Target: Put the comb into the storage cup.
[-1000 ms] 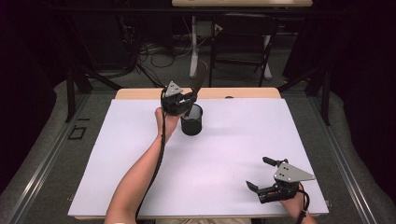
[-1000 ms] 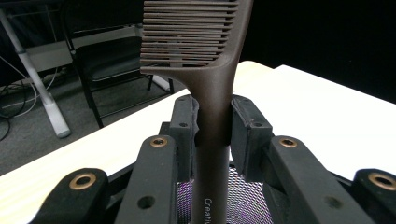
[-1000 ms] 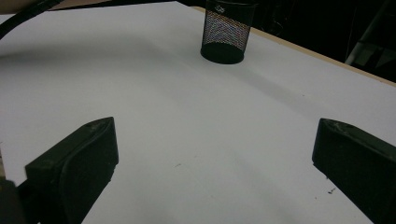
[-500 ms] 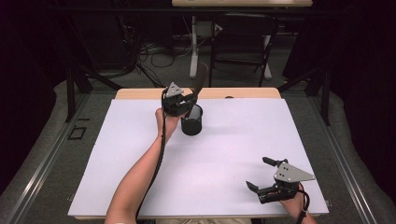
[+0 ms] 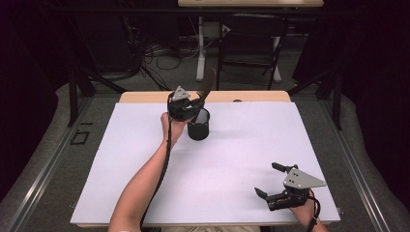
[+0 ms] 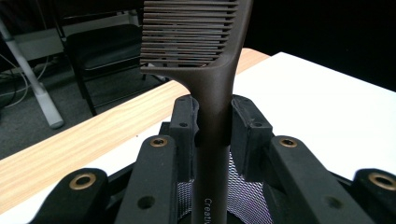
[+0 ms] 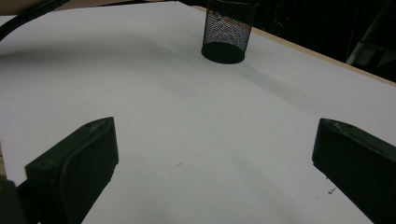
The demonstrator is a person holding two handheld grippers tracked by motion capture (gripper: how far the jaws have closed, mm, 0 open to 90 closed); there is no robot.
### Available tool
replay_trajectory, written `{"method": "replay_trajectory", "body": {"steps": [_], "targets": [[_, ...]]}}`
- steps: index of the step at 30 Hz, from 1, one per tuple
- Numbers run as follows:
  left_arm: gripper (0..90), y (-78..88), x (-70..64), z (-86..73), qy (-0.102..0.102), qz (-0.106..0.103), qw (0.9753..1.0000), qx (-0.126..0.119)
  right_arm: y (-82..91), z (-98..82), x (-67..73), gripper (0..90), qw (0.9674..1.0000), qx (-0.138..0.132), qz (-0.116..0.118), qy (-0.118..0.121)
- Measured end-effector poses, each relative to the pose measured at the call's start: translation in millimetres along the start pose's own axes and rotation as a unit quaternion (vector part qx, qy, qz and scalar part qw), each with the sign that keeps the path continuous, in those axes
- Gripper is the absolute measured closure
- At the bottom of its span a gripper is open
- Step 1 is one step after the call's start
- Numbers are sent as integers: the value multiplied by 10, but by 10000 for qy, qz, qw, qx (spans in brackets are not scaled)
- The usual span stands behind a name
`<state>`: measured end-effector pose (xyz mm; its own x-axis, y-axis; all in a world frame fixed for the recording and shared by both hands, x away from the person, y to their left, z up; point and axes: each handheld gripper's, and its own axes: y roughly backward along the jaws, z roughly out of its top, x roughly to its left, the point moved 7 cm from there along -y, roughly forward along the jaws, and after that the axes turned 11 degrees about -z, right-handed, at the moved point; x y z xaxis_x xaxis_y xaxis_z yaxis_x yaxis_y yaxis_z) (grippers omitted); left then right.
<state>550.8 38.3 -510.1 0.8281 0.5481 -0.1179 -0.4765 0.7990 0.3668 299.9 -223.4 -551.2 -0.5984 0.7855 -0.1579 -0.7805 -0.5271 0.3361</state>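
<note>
Left gripper: the black two-jaw left gripper is held at the far side of the table, just above the cup, with a grey three-cornered plate on top and a black cable trailing back along the forearm.
Left jaws: clamped on the comb's handle; in the left gripper view a pad presses against each side of the handle.
Comb: the dark brown plastic comb with a long straight handle stands upright between the pads, its toothed head above them and its teeth pointing to the left of that view. In the high view the comb rises from the gripper and leans slightly to the right.
Comb's lower end: the handle runs down past the pads over the mouth of the cup; whether it touches the cup's floor cannot be told.
Cup: the black round wire-mesh cup stands upright on the white sheet near the far edge, just right of the left hand. In the right gripper view the same cup stands well beyond the jaws.
Right gripper: the black two-jaw right gripper rests low at the near right corner of the table, well apart from the cup.
Right jaws: spread wide with nothing between them, bare white sheet showing in the gap.
Table: a light wooden table covered by a large white sheet; a strip of wood shows along the far edge.
</note>
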Motion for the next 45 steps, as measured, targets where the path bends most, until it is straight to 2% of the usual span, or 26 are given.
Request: {"method": "replay_trajectory", "body": {"steps": [18, 27, 40, 45], "targets": [[725, -33, 13, -55, 7, -16, 9999, 137, 1, -1, -4, 1, 10000, 4, -6, -1], [724, -41, 32, -145, 32, 9, 9998, 204, 0, -3, -2, 1, 10000, 19, -3, -12], [724, -35, 14, -196, 0, -7, 9996, 286, 1, -3, -4, 1, 10000, 20, -7, -9], [724, -40, -5, -195, -77, -18, 9994, 324, 0, -3, -4, 2, 10000, 21, -10, -6]]}}
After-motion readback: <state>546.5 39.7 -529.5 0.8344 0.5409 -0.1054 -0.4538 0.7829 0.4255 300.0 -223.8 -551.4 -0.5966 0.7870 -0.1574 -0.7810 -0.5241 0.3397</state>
